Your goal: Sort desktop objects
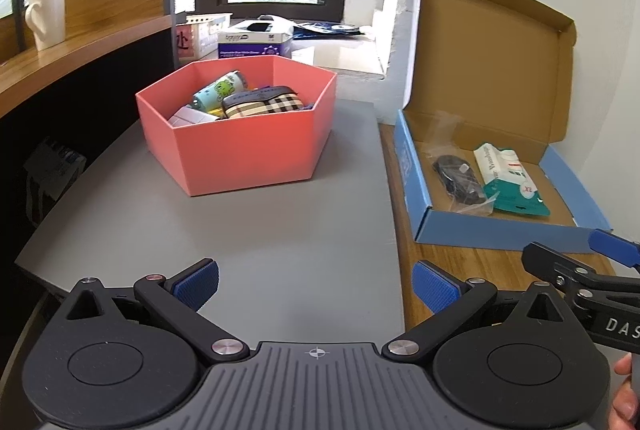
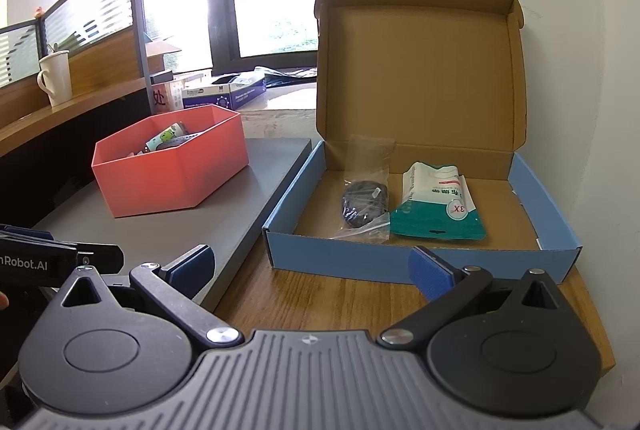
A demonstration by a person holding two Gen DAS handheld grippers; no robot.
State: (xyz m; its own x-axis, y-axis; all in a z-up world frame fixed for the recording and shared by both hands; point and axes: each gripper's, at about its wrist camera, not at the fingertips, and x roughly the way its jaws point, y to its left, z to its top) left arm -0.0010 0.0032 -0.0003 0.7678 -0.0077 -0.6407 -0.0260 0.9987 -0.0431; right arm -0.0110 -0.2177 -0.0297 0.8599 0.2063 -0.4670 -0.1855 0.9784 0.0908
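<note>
Left gripper (image 1: 316, 286) and right gripper (image 2: 312, 270) both spread wide, holding nothing, above the desk edge. Red hexagonal box (image 1: 240, 146) on the grey desk (image 1: 280, 230) contains a plaid case (image 1: 262, 102). Open cardboard box (image 2: 420, 262) holds a bandage pack (image 2: 438, 206) and bagged black item (image 2: 364, 206).

The gray desk (image 1: 280, 230) holds a red box (image 1: 240, 134). Beside it, the wooden desk (image 2: 320, 302) holds a blue box (image 2: 400, 258).

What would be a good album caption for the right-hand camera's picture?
Open right gripper hovers before a blue cardboard box holding a bagged black item and green pouch.
</note>
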